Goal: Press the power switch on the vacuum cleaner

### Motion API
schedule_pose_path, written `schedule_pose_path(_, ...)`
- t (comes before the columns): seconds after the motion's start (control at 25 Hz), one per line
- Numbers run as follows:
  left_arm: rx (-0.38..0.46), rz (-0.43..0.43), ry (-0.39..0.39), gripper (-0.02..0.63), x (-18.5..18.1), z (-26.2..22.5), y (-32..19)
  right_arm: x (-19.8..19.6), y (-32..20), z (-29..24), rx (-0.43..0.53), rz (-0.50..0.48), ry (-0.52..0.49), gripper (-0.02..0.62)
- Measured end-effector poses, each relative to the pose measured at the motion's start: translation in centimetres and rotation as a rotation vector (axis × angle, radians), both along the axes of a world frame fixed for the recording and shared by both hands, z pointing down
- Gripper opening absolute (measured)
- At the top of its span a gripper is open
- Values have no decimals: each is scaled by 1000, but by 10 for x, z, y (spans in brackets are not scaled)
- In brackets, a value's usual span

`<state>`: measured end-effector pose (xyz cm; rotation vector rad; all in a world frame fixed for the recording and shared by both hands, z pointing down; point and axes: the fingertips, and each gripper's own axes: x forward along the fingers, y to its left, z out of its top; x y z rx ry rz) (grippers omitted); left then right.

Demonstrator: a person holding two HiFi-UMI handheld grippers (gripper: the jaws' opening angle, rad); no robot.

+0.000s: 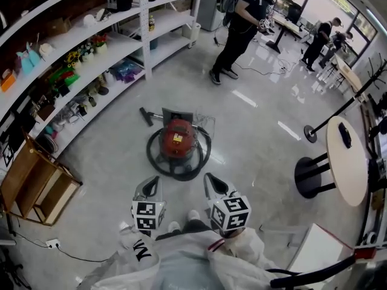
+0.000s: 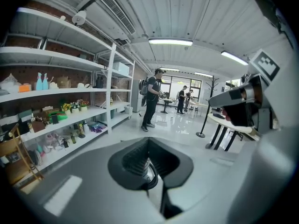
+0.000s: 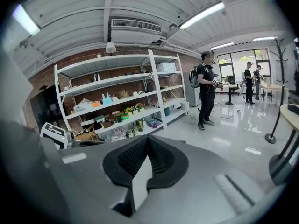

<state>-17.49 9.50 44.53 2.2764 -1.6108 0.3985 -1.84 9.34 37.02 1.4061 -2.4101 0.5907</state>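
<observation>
While both tools hover low with nothing between their jaws, the red vacuum cleaner [image 1: 178, 139] sits on the grey floor [image 1: 254, 132] just ahead of them, its black hose [image 1: 204, 154] looped around the body. The left tool [image 1: 154, 180] has its jaws brought together at the tips, and so does the right tool [image 1: 209, 177]; neither touches the vacuum cleaner. White shelving [image 1: 91, 59] lines the left side, a round desk [image 1: 347, 168] stands at the right, and a person in black [image 1: 239, 29] stands beyond.
</observation>
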Motion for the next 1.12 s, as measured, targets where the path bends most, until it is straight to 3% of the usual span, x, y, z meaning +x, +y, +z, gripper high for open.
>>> schedule_pose_path(0.52, -4, 40, -16, 0, 29, -10, 17, 26, 22, 16, -51, 35, -3, 0)
schedule_pose_path(1.12, 30, 26, -58, 0, 54, -33, -7, 39, -11, 6, 13, -23, -17, 0)
